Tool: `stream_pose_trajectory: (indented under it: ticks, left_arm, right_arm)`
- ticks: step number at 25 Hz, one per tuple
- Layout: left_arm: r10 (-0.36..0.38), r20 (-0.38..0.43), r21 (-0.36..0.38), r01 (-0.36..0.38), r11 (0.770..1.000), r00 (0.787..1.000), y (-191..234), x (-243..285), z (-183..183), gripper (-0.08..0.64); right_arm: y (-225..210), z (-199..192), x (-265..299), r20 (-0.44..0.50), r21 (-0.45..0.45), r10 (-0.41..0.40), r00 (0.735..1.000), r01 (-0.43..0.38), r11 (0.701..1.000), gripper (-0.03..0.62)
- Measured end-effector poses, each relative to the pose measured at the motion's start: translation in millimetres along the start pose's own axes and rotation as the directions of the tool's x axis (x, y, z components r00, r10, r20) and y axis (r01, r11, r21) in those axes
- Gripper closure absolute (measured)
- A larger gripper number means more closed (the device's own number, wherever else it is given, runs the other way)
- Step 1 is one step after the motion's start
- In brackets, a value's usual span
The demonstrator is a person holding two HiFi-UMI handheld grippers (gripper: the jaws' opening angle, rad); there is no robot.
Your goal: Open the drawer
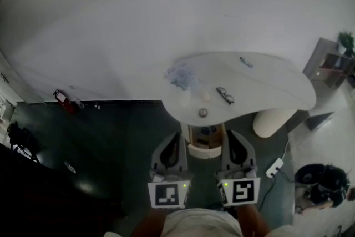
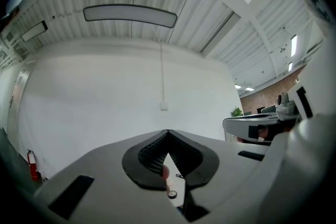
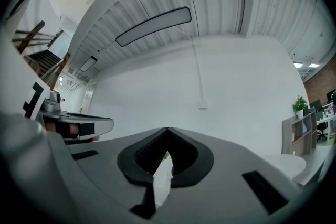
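Note:
In the head view a tan drawer unit (image 1: 204, 140) with a white front stands under the near edge of the white curved table (image 1: 266, 86). It lies between my two grippers. My left gripper (image 1: 179, 136) is just left of it and my right gripper (image 1: 228, 134) just right, both held level and touching nothing. In the left gripper view the jaws of the left gripper (image 2: 168, 132) meet at their tips with nothing between them. The right gripper (image 3: 168, 129) looks the same in its own view, shut and empty. Both views face a white wall.
On the table lie glasses (image 1: 224, 95), a pen-like thing (image 1: 246, 62), a bluish crumpled thing (image 1: 180, 76) and a small round object (image 1: 203, 112). A white stool (image 1: 273, 121) and a power strip (image 1: 274, 167) are at the right, a fire extinguisher (image 1: 61, 98) by the wall at the left.

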State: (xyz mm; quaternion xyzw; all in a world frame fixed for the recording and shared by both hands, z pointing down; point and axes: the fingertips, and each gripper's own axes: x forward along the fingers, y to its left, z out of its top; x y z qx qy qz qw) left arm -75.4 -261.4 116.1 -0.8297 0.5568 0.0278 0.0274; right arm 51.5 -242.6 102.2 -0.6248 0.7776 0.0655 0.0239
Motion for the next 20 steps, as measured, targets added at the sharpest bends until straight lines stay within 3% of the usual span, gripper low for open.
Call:
stream_pose_trajectory:
  ticks: [20]
  left_arm:
    - [-0.027,0.009,0.007,0.027,1.000,1.000,-17,14,-3,0.558]
  right_arm:
    - [-12,-3,8,0.013,-0.050,-0.013,1.000,0.014,0.999,0.589]
